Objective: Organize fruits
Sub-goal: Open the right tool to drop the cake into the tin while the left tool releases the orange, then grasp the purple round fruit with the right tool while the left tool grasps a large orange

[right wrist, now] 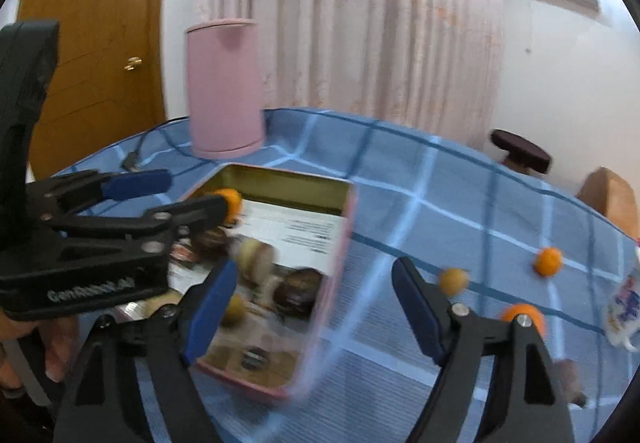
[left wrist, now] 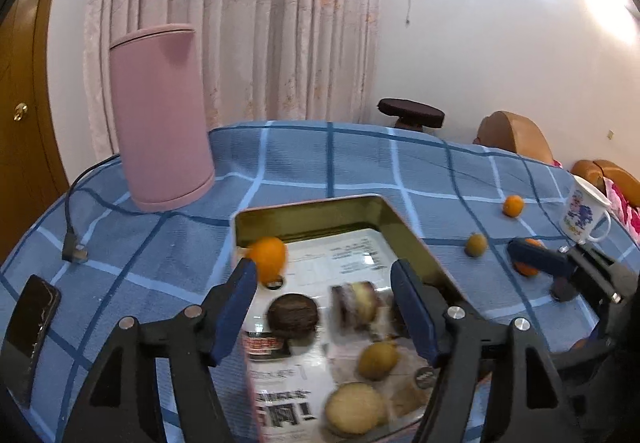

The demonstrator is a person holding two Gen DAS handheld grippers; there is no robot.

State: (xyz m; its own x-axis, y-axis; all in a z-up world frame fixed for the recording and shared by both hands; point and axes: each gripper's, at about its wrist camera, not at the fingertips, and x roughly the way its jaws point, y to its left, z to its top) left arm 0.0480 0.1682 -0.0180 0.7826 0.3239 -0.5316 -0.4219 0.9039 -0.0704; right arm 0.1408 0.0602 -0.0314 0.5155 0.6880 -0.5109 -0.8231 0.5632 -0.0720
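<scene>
A pink tin box (left wrist: 362, 203) (right wrist: 280, 179) sits open on the blue checked cloth. It holds an orange (left wrist: 269, 257) (right wrist: 231, 203) at its far left corner, a small yellowish fruit (left wrist: 377, 359) (right wrist: 234, 309) and several cakes. My left gripper (left wrist: 324, 303) (right wrist: 176, 195) is open and empty over the box. My right gripper (right wrist: 312, 307) (left wrist: 532, 259) is open and empty above the box's right edge. Loose on the cloth to the right lie an orange (left wrist: 513, 205) (right wrist: 548, 261), a small yellowish fruit (left wrist: 476, 244) (right wrist: 453, 280) and another orange (right wrist: 520, 313) (left wrist: 527, 270).
A tall pink canister (left wrist: 162, 119) (right wrist: 224, 87) stands behind the box. A black cable with plug (left wrist: 74, 243) and a phone (left wrist: 30, 327) lie at the left. A printed mug (left wrist: 584, 215) stands at the right edge. A stool (left wrist: 410, 113) and chairs are beyond the table.
</scene>
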